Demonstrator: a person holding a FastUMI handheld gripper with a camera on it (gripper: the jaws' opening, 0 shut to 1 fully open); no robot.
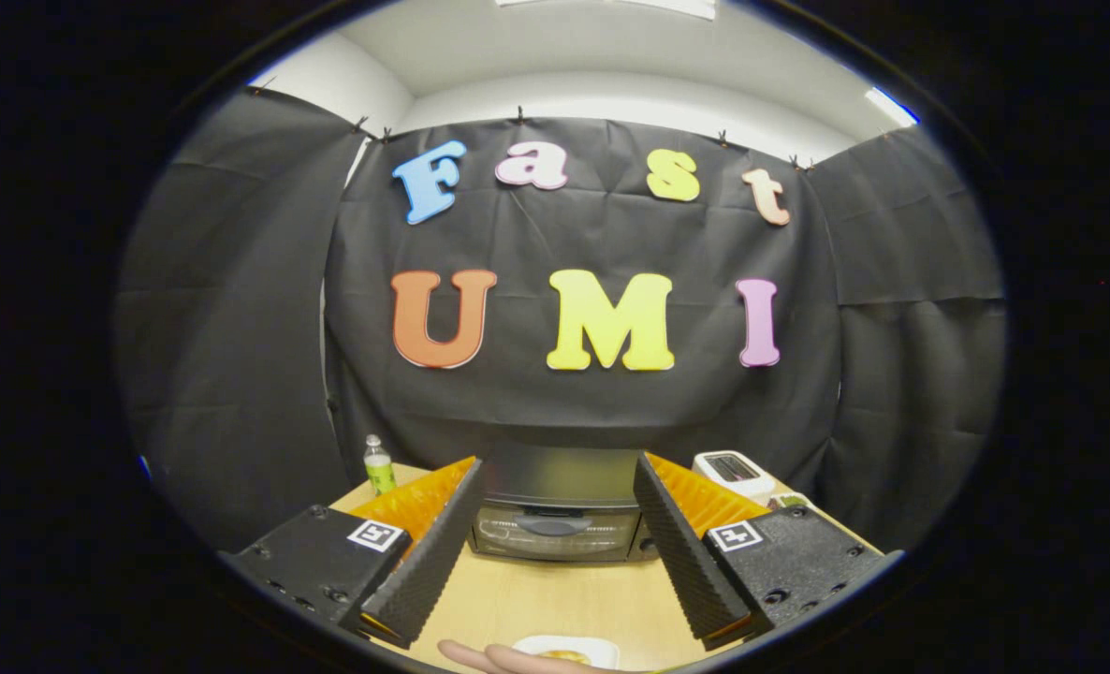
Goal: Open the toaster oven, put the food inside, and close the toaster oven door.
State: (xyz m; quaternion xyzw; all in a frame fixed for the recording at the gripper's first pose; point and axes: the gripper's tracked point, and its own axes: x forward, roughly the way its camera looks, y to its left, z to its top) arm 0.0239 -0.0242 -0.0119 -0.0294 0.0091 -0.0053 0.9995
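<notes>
My hand-held gripper (pixel 555 543) ends in two fingers (pixel 681 552) faced with ribbed, saw-toothed pads, standing wide apart with nothing between them. Each finger sits on a dark, speckled block — round screw heads are sunk along its edges — and each block carries a small square black-and-white marker on top. Behind the pads the fingers show ridged, corrugated backs.

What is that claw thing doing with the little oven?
A person is holding a claw out over a wooden table. Its fingers are spread wide apart and grip nothing. Beyond them, straight ahead, sits the toaster oven with its door shut. Nearer than the fingers, a plate of food waits by the person's hand. A bottle stands to one side of the oven. Nothing has gone inside yet.
</notes>
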